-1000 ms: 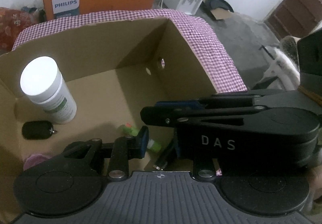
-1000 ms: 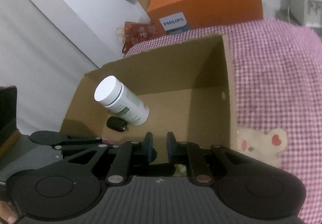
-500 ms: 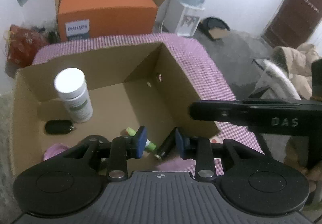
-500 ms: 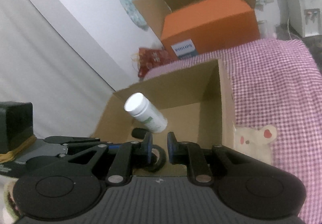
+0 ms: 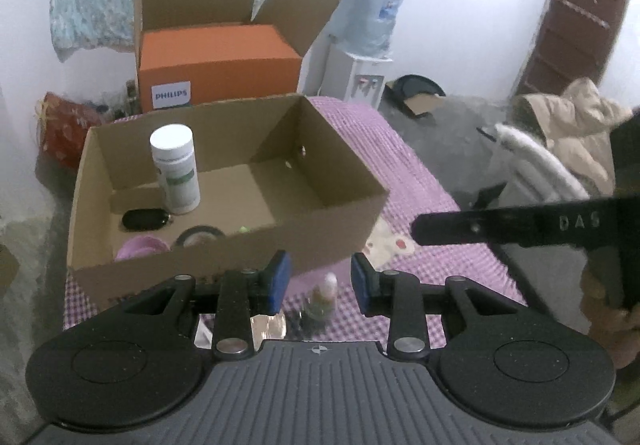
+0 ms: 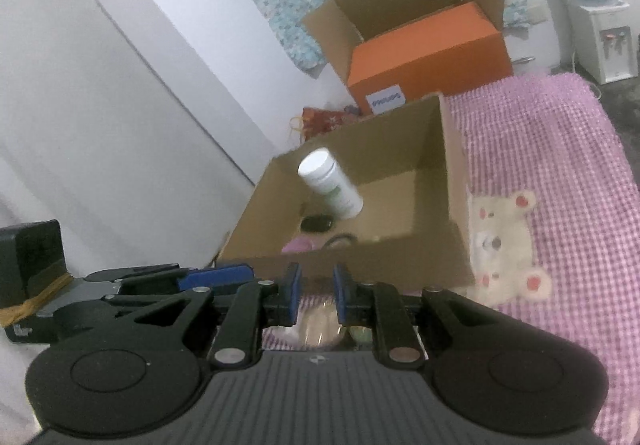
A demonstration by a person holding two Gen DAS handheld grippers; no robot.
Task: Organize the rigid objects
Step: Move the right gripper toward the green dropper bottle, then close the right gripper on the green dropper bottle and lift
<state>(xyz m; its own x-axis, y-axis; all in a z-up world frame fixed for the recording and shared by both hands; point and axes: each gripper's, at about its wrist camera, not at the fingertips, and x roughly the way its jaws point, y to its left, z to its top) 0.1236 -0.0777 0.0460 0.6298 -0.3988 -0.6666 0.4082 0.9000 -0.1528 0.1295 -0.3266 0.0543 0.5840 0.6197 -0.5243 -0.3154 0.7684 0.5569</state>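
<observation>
An open cardboard box [image 5: 328,229] stands on the pink checked bed cover [image 5: 420,181]. In it are an upright white bottle [image 5: 176,169], a black key fob [image 5: 145,220], a tape roll [image 5: 200,235] and a pink item [image 5: 140,247]. My left gripper [image 5: 320,277] hovers open before the box's near wall, nothing between its blue pads. A small bottle [image 5: 326,295] lies on the cover below it. My right gripper [image 6: 316,295] is beside it, its jaws opening with nothing in the narrow gap. The right wrist view shows the same box [image 6: 452,173] and white bottle [image 6: 332,185].
An orange Philips carton [image 5: 220,61] in a larger open box stands behind the bed, next to a water dispenser [image 5: 360,77]. Clothes [image 5: 572,133] are piled at the right. A bear patch [image 6: 504,241] marks the cover. A white wall [image 6: 120,125] runs along the left.
Both grippers have pulled back and up out of the box to its near side. Their jaws have parted a little. The box's contents now lie farther away.
</observation>
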